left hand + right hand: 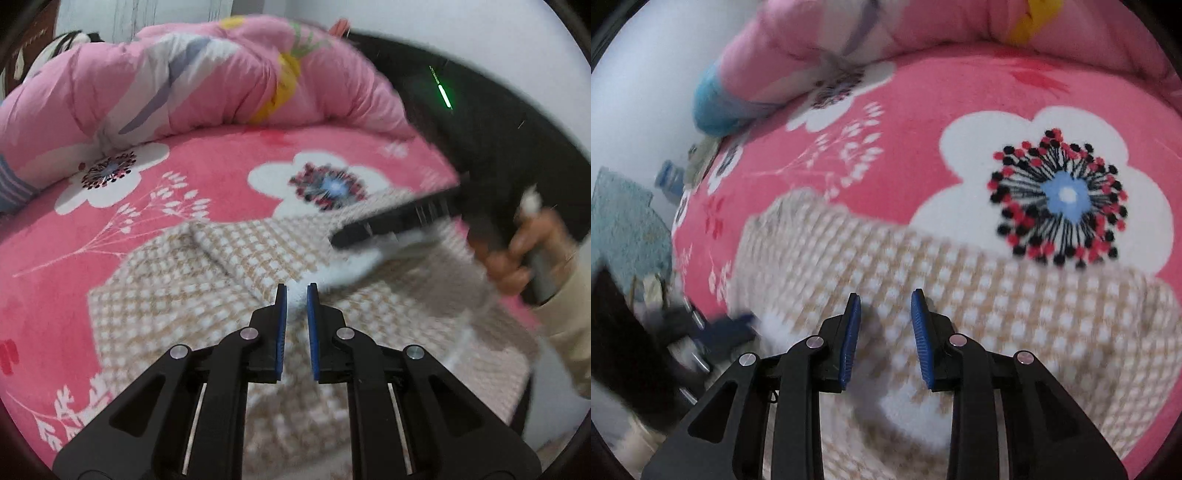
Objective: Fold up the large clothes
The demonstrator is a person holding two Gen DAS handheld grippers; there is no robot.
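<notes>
A beige and white checked garment (207, 295) lies partly folded on a pink flowered bed cover (221, 162); it also shows in the right wrist view (997, 306). My left gripper (296, 288) hovers over the garment's white lining, jaws slightly apart with nothing between them. My right gripper (885, 295) is open just above the garment, holding nothing. In the left wrist view the right gripper (399, 218) and the hand holding it cross the garment's right side, blurred by motion.
A rolled pink quilt (207, 77) lies along the back of the bed. A blue striped cloth (716, 107) sits by it. A dark bed frame (498, 122) runs at the right. Floor clutter and a teal mat (624, 218) lie left of the bed.
</notes>
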